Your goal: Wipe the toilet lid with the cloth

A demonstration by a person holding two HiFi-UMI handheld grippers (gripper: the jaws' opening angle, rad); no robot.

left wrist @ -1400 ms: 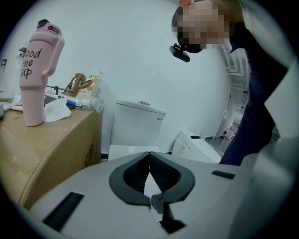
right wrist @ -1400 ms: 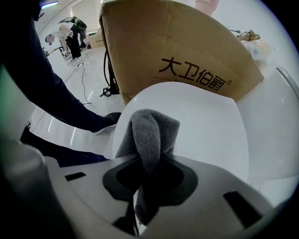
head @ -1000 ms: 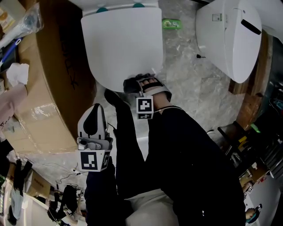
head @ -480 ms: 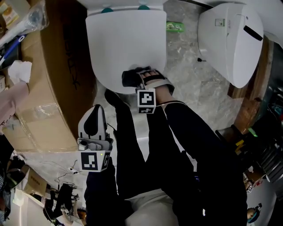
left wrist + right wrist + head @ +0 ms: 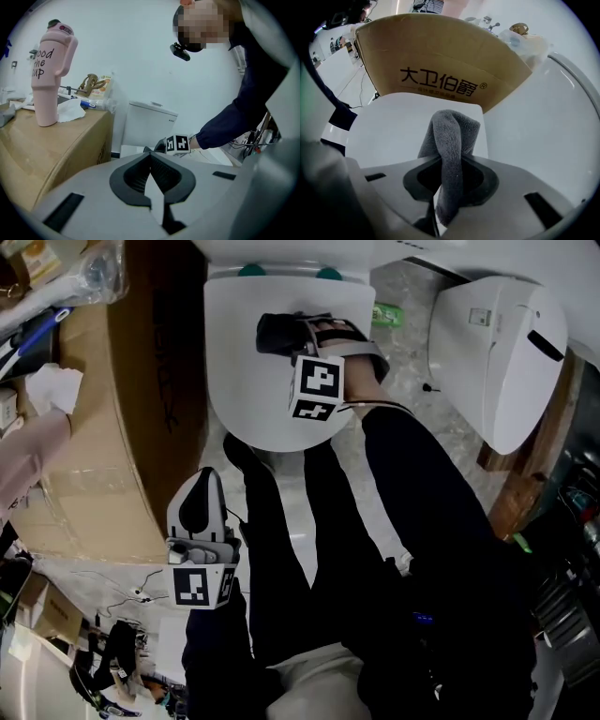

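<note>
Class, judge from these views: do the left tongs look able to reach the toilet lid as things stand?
Probably yes. The left tongs, shut and empty, hang just short of the toilet lid, with only the person's leg alongside. The right tongs hold the grey cloth farther up the lid.

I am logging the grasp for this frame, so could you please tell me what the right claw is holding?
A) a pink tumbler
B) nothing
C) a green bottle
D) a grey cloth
D: in the right gripper view the right claw is shut on the grey cloth, held over the white lid.
</note>
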